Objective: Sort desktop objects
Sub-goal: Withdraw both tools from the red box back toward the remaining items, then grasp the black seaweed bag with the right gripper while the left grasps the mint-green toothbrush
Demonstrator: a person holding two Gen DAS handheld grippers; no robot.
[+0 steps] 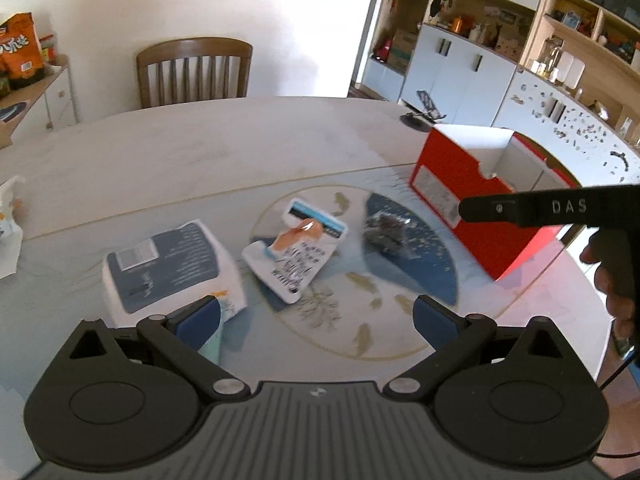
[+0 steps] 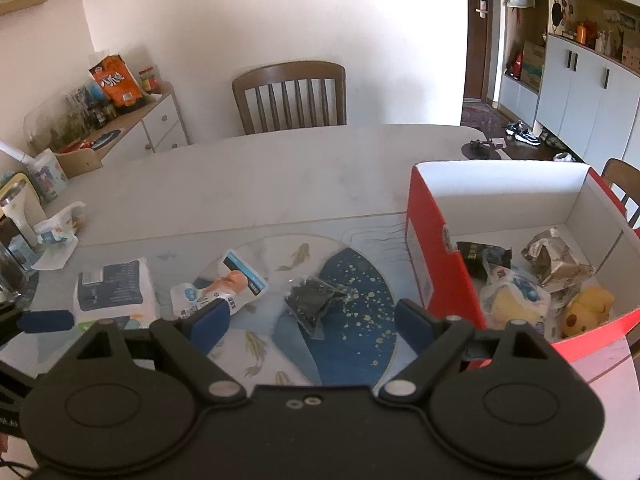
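Note:
On the fish-patterned mat [image 1: 360, 344] lie a white and dark blue tissue pack [image 1: 172, 268] [image 2: 116, 288], a wipes packet with a baby picture [image 1: 296, 248] [image 2: 224, 284] and a dark crinkly packet [image 1: 386, 228] [image 2: 316, 300]. My left gripper [image 1: 316, 316] hovers open over the mat, its left fingertip beside the tissue pack, nothing between the jaws. My right gripper [image 2: 312, 320] is open too, with the dark packet just ahead of it. The red box [image 1: 452, 184] [image 2: 424, 240] at the right holds a yellow plush [image 2: 588, 308], a crumpled silver bag [image 2: 556, 260] and other packets.
A wooden chair [image 2: 290, 98] stands behind the pale table [image 2: 260, 176]. A phone stand [image 2: 482, 148] sits at the far right edge. Crumpled wrappers [image 2: 58, 228] and a kettle [image 2: 18, 208] crowd the left side. A hand [image 1: 612, 272] holds the right tool's black bar [image 1: 540, 206].

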